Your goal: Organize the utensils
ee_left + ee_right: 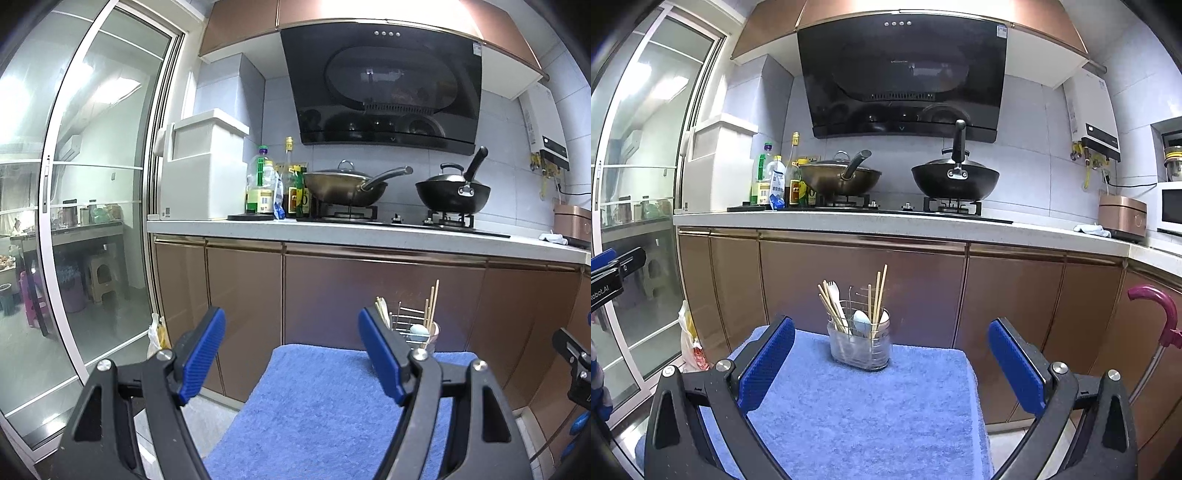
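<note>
Both grippers — left gripper (291,354) and right gripper (892,363) — hung with jaws wide apart, gripping nothing. Chopsticks (878,295) stood in the utensil holder (859,347) on the blue towel (857,406). Writing legible: "robot.AI".

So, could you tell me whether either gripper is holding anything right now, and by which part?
Nothing is held. The left gripper and right gripper are both open and empty above the towel; the utensils stand untouched in the caddy.
</note>
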Demonstrator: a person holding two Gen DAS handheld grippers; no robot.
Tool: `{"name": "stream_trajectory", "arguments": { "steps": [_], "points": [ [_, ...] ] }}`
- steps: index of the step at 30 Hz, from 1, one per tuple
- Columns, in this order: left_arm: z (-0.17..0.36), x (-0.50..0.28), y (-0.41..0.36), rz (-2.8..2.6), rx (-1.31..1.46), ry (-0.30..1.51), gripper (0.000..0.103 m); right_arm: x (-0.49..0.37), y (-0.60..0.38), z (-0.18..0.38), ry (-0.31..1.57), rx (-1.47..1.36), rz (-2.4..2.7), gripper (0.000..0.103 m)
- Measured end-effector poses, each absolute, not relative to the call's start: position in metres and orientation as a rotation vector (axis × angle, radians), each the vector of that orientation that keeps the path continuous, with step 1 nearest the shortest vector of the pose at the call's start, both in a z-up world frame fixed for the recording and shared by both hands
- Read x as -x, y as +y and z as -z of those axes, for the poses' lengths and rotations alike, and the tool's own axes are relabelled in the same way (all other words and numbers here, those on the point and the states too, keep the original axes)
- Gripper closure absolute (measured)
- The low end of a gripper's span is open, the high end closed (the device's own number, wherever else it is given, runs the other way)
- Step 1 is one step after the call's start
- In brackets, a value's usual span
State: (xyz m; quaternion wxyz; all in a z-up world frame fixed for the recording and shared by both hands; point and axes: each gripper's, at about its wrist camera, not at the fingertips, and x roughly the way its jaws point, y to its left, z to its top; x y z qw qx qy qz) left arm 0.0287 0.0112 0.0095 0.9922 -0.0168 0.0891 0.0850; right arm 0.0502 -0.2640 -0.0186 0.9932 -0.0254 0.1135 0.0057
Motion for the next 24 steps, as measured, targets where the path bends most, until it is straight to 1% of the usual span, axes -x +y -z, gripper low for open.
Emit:
{"name": "stream_trajectory", "arguments": {
  "steps": [24],
  "points": [
    [-0.003, -0.051, -0.004, -0.222, 0.027, 0.208, 0.03, -0.055, -0.271, 0.034, 0.23, 0.019, -0.013, 0.0]
  ]
}}
